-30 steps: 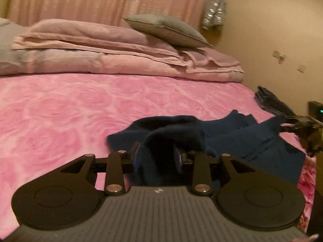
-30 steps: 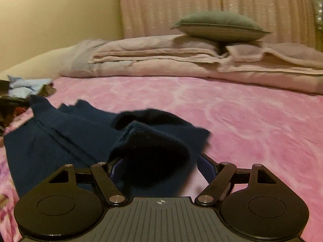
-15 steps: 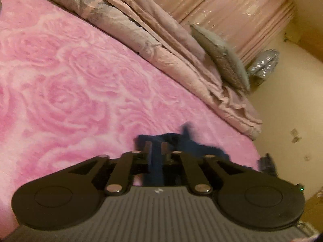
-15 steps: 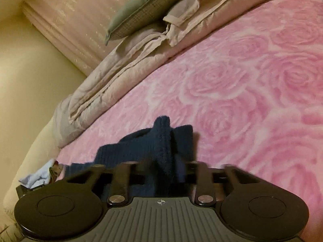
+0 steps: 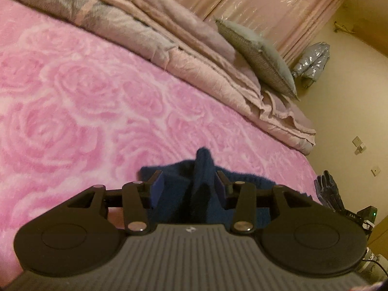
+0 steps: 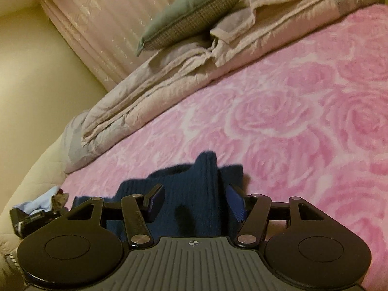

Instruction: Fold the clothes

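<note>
A dark navy knit garment [image 5: 203, 169] lies on the pink rose-patterned bedspread [image 5: 72, 111]. In the left wrist view a raised fold of it stands between the fingers of my left gripper [image 5: 188, 185], whose jaws are parted and do not pinch it. In the right wrist view the same garment [image 6: 203, 184] has a ridge between the fingers of my right gripper [image 6: 196, 200], also open with gaps beside the cloth. Both grippers sit low over the garment.
Folded beige quilts [image 5: 194, 55] and a grey-green pillow [image 5: 262, 55] lie along the far side of the bed. A dark folded item [image 5: 327, 189] and electronics sit at the right edge. Light blue cloth [image 6: 41, 201] and a device lie by the left edge.
Both grippers were shut on folds of the navy garment half a second ago; now both have opened and the cloth stands loose between the fingers. The views have shifted slightly.
</note>
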